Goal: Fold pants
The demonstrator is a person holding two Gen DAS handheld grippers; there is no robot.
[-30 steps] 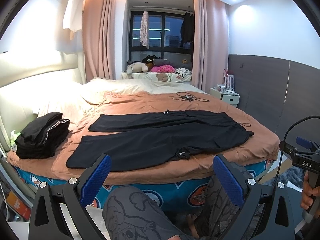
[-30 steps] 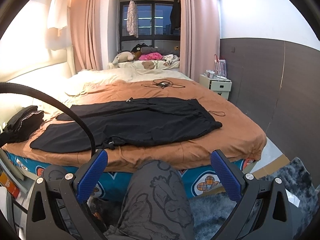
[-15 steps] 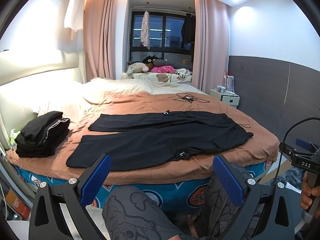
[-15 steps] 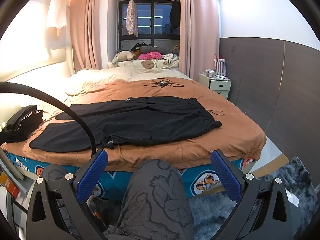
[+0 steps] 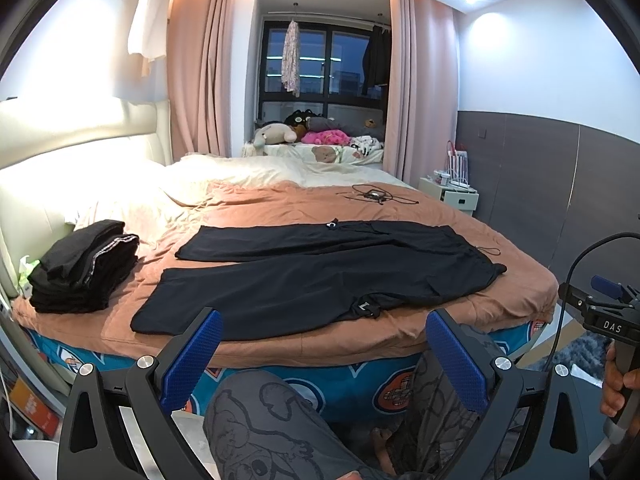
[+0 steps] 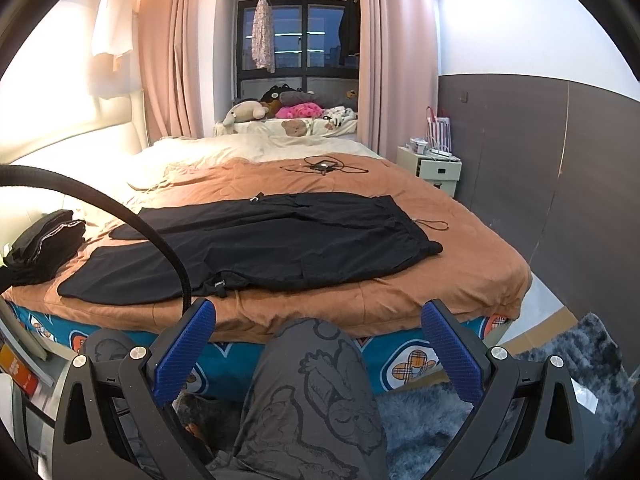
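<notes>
Black pants lie spread flat on the brown bedspread, waist to the right, both legs reaching left and slightly apart. My left gripper is open and empty, held low in front of the bed's near edge, well short of the pants. My right gripper is also open and empty, below the bed edge over a person's knee. The right gripper's body shows at the right edge of the left wrist view, held by a hand.
A stack of folded black clothes sits at the bed's left end. A cable and small device lie farther back on the bedspread. A white nightstand stands right of the bed. A grey rug covers the floor at right.
Both views have shifted very slightly. The pants and both grippers stay as they were.
</notes>
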